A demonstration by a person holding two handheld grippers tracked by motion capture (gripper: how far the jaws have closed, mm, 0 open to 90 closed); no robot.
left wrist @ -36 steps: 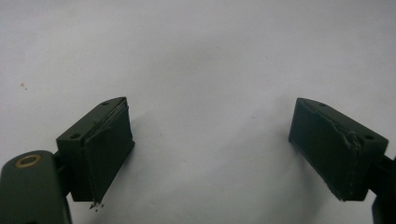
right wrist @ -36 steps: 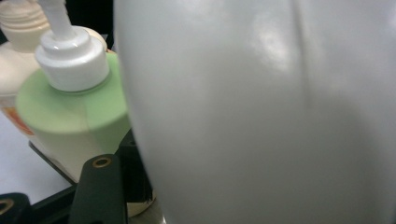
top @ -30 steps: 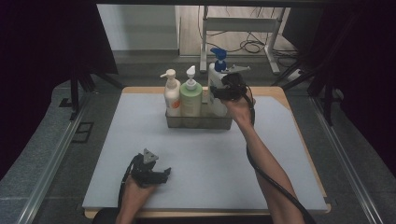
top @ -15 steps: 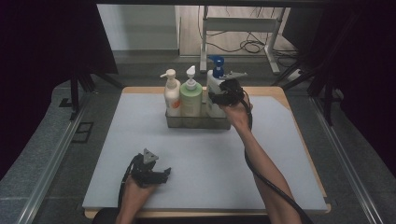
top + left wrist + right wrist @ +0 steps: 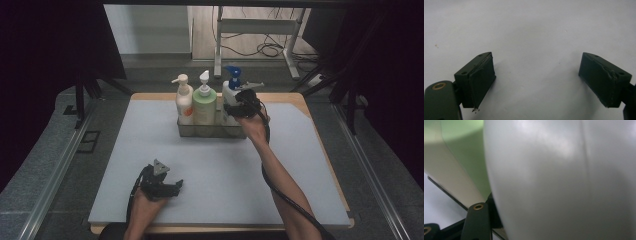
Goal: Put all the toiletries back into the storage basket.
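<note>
White bottle (image 5: 228, 100) with blue pump (image 5: 233, 76); pale green bottle (image 5: 204, 104); cream bottle (image 5: 184, 102) with orange label; black tongs (image 5: 161, 184); grey desk (image 5: 150, 140).

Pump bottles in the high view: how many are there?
3, all standing in the clear tray at the table's far side: an orange-labelled white bottle on the left, a green bottle in the middle, a blue-pump white bottle on the right, held by the right hand-held gripper.

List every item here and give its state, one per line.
White bottle with blue pump: upright at the tray's right end, gripped.
Green bottle: upright, middle of tray.
Orange-labelled bottle: upright, left end of tray.
Tray: on the mat, holding three bottles.
Right gripper: shut on the white bottle.
Left gripper: open, nothing between its jaws.
</note>
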